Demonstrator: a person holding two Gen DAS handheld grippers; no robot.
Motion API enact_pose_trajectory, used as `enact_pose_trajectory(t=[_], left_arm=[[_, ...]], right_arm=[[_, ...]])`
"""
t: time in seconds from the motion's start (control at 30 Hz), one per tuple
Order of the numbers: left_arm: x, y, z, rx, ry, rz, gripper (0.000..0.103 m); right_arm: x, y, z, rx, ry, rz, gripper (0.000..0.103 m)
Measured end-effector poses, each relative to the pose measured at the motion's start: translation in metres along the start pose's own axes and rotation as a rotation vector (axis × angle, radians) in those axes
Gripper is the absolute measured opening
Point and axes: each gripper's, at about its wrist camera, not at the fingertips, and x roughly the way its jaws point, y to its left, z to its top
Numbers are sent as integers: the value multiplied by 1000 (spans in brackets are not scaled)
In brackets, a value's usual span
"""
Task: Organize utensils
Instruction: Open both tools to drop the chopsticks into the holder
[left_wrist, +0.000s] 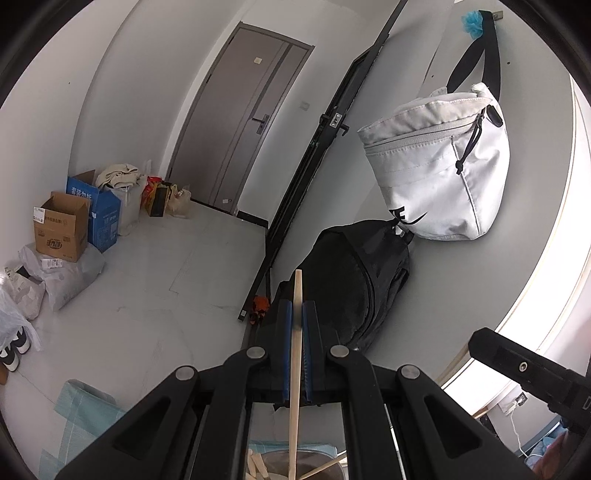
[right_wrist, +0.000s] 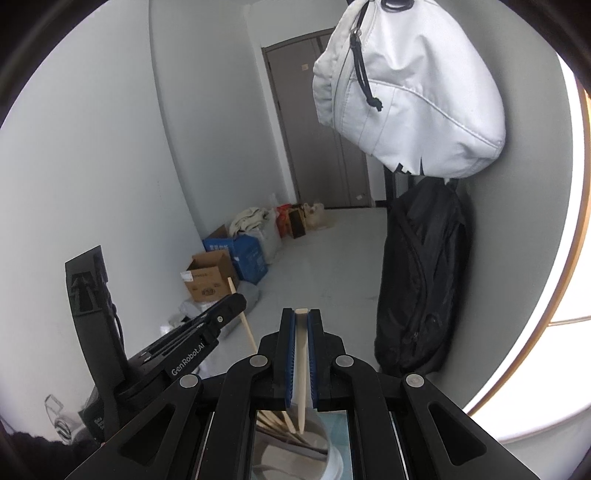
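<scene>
Two grippers are seen, each pinching one utensil. The left gripper (left_wrist: 297, 314) is pressed together on one thin, pale wooden chopstick (left_wrist: 296, 369), held upright between the blue pads; its top end rises above the fingertips and its lower end reaches down toward the container below. The right gripper (right_wrist: 301, 321) is pressed together on one flat, pale wooden utensil handle (right_wrist: 301, 365), also upright, its tapered lower end hanging just above the round grey container (right_wrist: 325, 454).

In the right wrist view the left gripper (right_wrist: 236, 301) appears to the left of the container, with its chopstick (right_wrist: 246, 325) seen slanting through the fingertips. In the left wrist view part of the right gripper's black body is seen at the lower right.

Inside the round grey container several more pale wooden utensils (right_wrist: 280, 421) are seen leaning together; an exact count cannot be made, as the gripper frames hide most of them. A light blue sheet (left_wrist: 85, 406) lies beside the container.

Beyond the container: one white fabric bag (left_wrist: 439, 166) hangs on the wall, with one black backpack (left_wrist: 354, 288) directly beneath it. One grey door (left_wrist: 240, 122) stands further back. Along the far wall, one brown cardboard box (left_wrist: 61, 225) and one blue cardboard box (left_wrist: 99, 210) are noted side by side, touching, with assorted bags near them on the floor.
</scene>
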Motion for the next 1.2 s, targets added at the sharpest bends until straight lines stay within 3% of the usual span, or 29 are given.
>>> enact_pose_trajectory(t=[0.23, 0.5, 0.77, 0.97, 1.07, 1.13, 1.2], left_arm=[[-10, -9, -12, 39, -62, -25, 2], [-16, -9, -21, 100, -54, -49, 2], [-15, -3, -29, 128, -2, -86, 2], [-19, 5, -26, 123, 96, -140, 2], [-18, 13, -17, 81, 164, -136, 15], [-22, 18, -13, 51, 185, -127, 37], [-30, 24, -9, 24, 177, -144, 38]], right_arm=[[28, -2, -10, -4, 60, 12, 6], [43, -2, -21, 3, 114, 31, 6], [52, 3, -29, 9, 141, 63, 7], [60, -2, -37, 100, 152, 137, 10], [58, -8, -43, 177, 143, 184, 13], [54, -11, -45, 225, 130, 217, 25], [48, -12, -48, 255, 118, 236, 35]])
